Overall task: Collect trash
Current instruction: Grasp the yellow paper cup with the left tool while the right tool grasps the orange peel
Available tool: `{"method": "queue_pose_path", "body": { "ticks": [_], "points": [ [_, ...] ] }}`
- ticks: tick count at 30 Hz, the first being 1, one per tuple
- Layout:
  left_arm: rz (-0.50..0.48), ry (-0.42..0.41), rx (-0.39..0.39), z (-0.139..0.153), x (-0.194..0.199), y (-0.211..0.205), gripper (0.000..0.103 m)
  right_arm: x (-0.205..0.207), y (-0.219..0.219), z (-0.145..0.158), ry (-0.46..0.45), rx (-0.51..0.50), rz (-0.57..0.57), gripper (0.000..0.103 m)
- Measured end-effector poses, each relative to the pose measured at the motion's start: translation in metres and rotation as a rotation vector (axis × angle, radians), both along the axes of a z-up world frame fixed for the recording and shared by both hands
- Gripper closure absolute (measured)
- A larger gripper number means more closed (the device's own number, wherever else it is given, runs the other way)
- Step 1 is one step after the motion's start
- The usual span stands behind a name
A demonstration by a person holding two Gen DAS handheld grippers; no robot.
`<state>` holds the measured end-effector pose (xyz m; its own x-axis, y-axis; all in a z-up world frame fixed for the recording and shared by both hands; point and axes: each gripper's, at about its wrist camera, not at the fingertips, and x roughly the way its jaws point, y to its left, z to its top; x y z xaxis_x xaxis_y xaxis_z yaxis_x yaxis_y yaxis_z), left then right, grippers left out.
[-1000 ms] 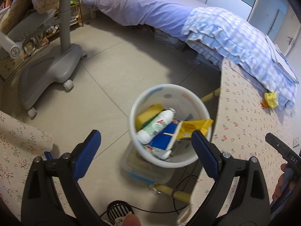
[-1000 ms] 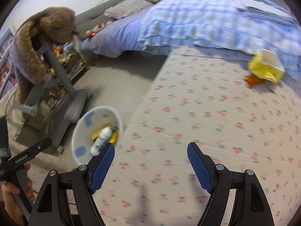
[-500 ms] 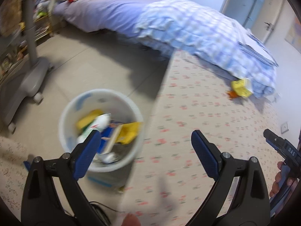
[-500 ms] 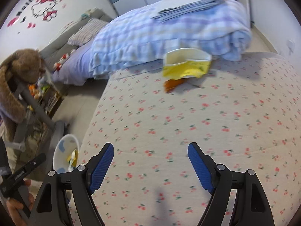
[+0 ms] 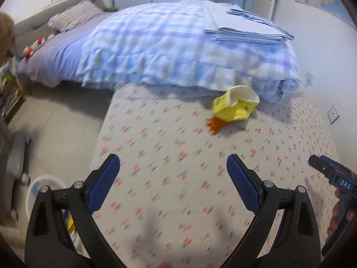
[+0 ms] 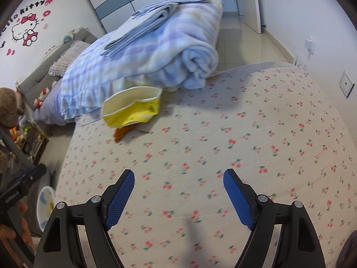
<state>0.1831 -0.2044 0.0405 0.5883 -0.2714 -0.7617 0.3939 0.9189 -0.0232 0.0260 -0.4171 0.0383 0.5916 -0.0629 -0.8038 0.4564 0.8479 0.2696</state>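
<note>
Blue ribbed pads of the right gripper (image 6: 178, 197) stand spread and empty over a cherry-print mattress cover (image 6: 256, 138); the left gripper (image 5: 173, 181) is likewise spread with nothing between its pads. Both point toward the trash farther up the mattress, probably lining up a pick. That trash is a crumpled yellow carton (image 6: 131, 110) with an open white mouth, lying on an orange wrapper (image 6: 120, 132), touching a rolled checked quilt (image 6: 156, 51). A white bin (image 5: 43, 185) waits on the floor beside the mattress.
</note>
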Motion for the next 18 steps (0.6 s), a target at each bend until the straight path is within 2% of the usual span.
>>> {"method": "queue_pose_path", "body": {
  "ticks": [2,5,7,10,11,13,15,17,18],
  "points": [
    [-0.030,-0.011,0.000,-0.006,0.009,-0.021,0.009,0.000,-0.013,-0.005,0.001,0.017,-0.018,0.020],
    [-0.051,-0.009,-0.008,-0.016,0.022,-0.046,0.018,0.001,-0.026,-0.016,0.010,0.042,-0.039,0.020],
    [-0.047,-0.003,-0.026,-0.023,0.033,-0.059,0.031,0.002,-0.032,-0.021,0.020,0.048,-0.048,0.020],
    [-0.036,0.004,-0.102,-0.031,0.047,-0.072,0.043,0.003,-0.039,-0.026,0.030,0.046,-0.052,0.020],
    [-0.034,0.004,-0.116,-0.032,0.049,-0.074,0.046,0.003,-0.042,-0.028,0.032,0.044,-0.054,0.020],
    [-0.031,0.005,-0.144,-0.036,0.057,-0.081,0.058,0.004,-0.045,-0.029,0.034,0.045,-0.059,0.020],
    [-0.030,0.016,-0.165,-0.041,0.065,-0.087,0.063,0.004,-0.049,-0.032,0.038,0.050,-0.070,0.020],
    [-0.021,0.026,-0.177,-0.045,0.072,-0.091,0.077,0.006,-0.052,-0.035,0.044,0.055,-0.078,0.020],
    [-0.016,0.035,-0.188,-0.047,0.076,-0.092,0.080,0.006,-0.052,-0.037,0.048,0.057,-0.081,0.020]
  ]
}}
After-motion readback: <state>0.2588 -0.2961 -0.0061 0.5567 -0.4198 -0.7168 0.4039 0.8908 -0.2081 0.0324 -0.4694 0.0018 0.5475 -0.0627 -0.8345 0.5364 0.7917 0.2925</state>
